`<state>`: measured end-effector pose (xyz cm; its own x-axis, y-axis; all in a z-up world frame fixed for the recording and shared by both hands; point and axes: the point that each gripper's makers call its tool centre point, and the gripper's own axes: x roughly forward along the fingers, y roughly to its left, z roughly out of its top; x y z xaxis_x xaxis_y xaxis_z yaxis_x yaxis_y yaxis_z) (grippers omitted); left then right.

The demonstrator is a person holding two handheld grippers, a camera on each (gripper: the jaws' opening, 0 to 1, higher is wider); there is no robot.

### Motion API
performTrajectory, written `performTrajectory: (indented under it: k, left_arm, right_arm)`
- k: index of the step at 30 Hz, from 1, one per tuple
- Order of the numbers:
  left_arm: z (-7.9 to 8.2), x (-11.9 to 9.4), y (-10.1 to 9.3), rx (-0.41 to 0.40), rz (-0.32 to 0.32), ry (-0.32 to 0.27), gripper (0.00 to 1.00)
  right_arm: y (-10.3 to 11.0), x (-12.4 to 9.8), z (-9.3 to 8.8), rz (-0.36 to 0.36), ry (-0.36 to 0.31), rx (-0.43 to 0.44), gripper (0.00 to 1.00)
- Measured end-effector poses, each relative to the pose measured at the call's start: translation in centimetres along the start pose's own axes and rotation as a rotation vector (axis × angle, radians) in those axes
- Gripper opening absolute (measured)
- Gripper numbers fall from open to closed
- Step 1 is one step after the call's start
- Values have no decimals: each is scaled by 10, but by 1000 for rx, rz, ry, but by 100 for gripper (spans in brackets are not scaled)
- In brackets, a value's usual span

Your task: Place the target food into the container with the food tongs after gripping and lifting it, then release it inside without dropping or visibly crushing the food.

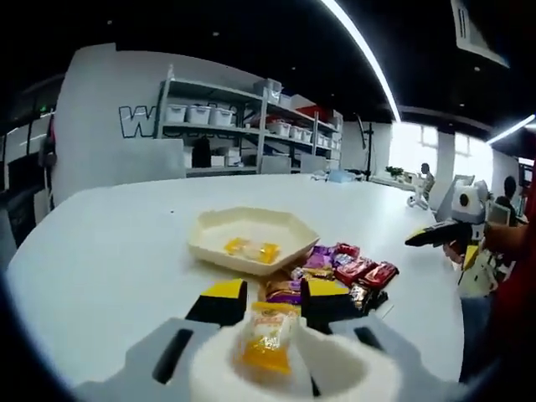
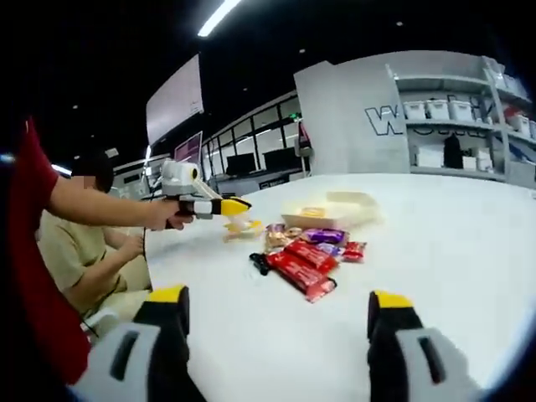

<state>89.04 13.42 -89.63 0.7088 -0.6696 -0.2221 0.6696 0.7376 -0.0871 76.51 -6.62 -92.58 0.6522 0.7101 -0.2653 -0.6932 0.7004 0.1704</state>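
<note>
- The left gripper pinches a yellow-and-orange snack packet between its yellow-tipped jaws; the packet hangs low between them, lifted clear of the white table.
- In the right gripper view the same gripper shows from the side, the packet dangling under its tip, short of the tray.
- The tray, a shallow cream hexagon, lies just ahead of the left gripper and already holds 1 yellow packet.
- A pile of red and purple packets lies on the table just beside the tray, between it and the gripper.
- The right gripper is spread wide with nothing between its jaws, well apart from the pile.
- Risks, as I judge them: the wrapper looks slick and is held near 1 end, so a quick swing could let it slip out onto the pile.
- Squeezing harder to prevent that could crush the snack inside.
- The tray wall is low, so letting go early or from high up could make the packet land on the rim or bounce out.
</note>
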Motion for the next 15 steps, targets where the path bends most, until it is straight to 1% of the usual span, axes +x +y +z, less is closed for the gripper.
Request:
performTrajectory:
  k: [3, 7, 10, 11, 15]
  left_arm:
    - [13, 2, -3, -17, -8, -31, 24]
    - [20, 7, -5, -11, -15, -40, 25]
    - [27, 13, -6, -24, -19, -50, 25]
    - [28, 16, -6, -36, -24, -48, 25]
    - [30, 25, -7, -29, -30, -42, 24]
  right_arm:
    - [1, 1, 0, 4, 3, -1, 87]
    - [3, 1, 0, 8, 5, -5, 86]
    - [3, -1, 0, 7, 2, -2, 86]
    - [3, -1, 0, 4, 2, -1, 87]
    - [1, -3, -2, -6, 6, 1, 88]
